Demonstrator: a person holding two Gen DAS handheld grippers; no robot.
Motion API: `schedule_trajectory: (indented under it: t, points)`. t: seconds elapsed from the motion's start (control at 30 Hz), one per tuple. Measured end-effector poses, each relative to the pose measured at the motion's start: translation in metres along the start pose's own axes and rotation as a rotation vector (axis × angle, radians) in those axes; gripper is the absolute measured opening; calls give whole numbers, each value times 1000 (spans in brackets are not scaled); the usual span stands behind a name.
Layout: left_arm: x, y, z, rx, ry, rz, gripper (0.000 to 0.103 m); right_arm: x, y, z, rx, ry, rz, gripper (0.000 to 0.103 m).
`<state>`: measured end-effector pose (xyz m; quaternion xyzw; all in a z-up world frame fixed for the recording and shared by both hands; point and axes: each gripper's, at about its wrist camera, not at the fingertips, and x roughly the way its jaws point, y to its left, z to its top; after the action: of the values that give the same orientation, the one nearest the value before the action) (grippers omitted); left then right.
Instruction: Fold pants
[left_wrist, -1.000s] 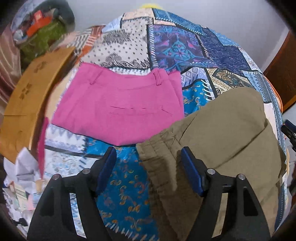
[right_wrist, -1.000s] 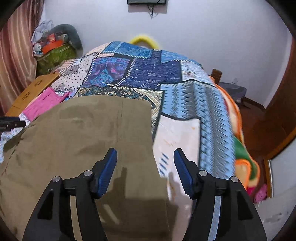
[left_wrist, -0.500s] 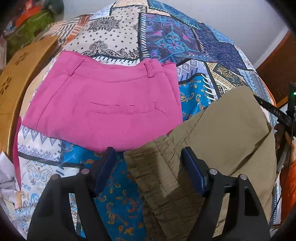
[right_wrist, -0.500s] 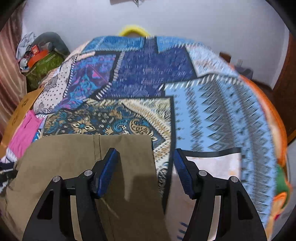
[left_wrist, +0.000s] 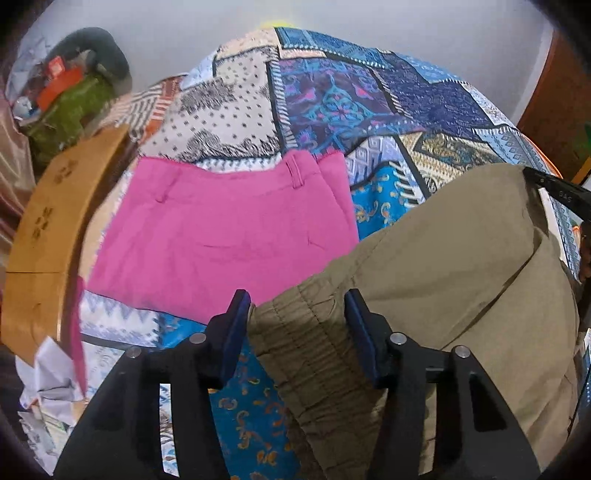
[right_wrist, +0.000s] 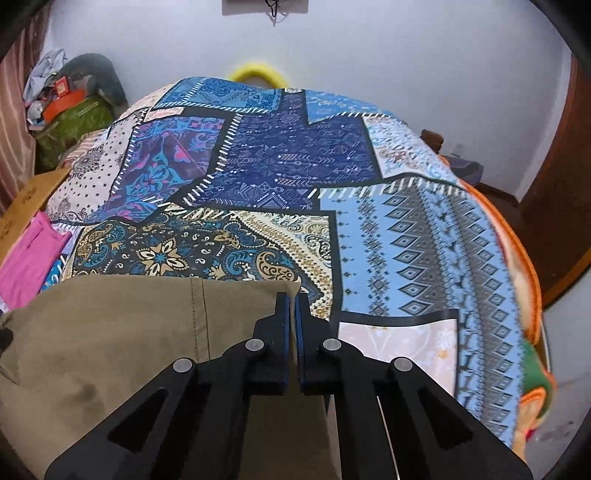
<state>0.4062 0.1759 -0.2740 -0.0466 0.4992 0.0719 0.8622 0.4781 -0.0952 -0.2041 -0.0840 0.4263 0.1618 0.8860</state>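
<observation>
**user1:** Patchwork bedspread (right_wrist: 280, 162) covers the whole bed, white wall behind it, wooden board (left_wrist: 51, 229) along the left edge and a pile of clutter (left_wrist: 62, 96) in the far corner. So where are the pants sitting?

**user2:** olive pants (left_wrist: 461, 266) are lying flat on the near side of the bed, gathered waistband toward the left. A folded pink pair (left_wrist: 229, 236) lies just beyond them, its near edge slightly tucked under or touching the olive waistband, can't tell which

**user1:** and the tongs?

**user2:** left gripper (left_wrist: 297, 325) is low over the waistband, pointing forward across the bed, jaws spread wide with the elastic edge between them but nothing pinched. Right gripper (right_wrist: 292, 314) is down at the far right corner of the olive fabric, blue pads (right_wrist: 283, 317) nearly together with only a thin slit, clamped on that corner as far as I can see
</observation>
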Motion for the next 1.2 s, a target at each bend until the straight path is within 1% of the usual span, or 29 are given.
schedule_trajectory:
  t: [0.1, 0.2, 0.3, 0.43, 0.57, 0.67, 0.73, 0.87, 1.0, 1.07, 1.2]
  points:
    - [-19, 0, 7, 1, -33, 8, 49, -18, 0, 5, -7, -47, -14, 2]
    - [-49, -3, 16, 18, -93, 10, 49, -42, -8, 13, 5, -86, 2, 2]
    - [-82, -14, 24, 58, -161, 26, 49, -67, -12, 20, 12, -128, -1, 2]
    - [-127, -29, 31, 90, -247, 39, 49, -112, -27, 27, 64, -198, 11, 2]
    - [-161, -38, 30, 113, -309, 32, 49, -163, -41, 27, 92, -265, 24, 2]
    - [-180, -45, 20, 135, -330, 24, 49, -191, -47, 21, 102, -296, 39, 2]
    - [-188, -49, 13, 150, -334, 23, 49, -212, -52, 10, 110, -311, 54, 2]
    - [-202, -55, -12, 188, -340, 20, 49, -236, -53, -16, 107, -308, 74, 2]
    - [-208, -55, -39, 222, -335, 17, 49, -248, -53, -45, 104, -287, 89, 2]
    - [-210, -54, -53, 233, -328, 1, 49, -253, -51, -64, 104, -273, 108, 2]
    - [-210, -50, -81, 261, -303, -22, 49, -262, -46, -96, 90, -244, 115, 2]
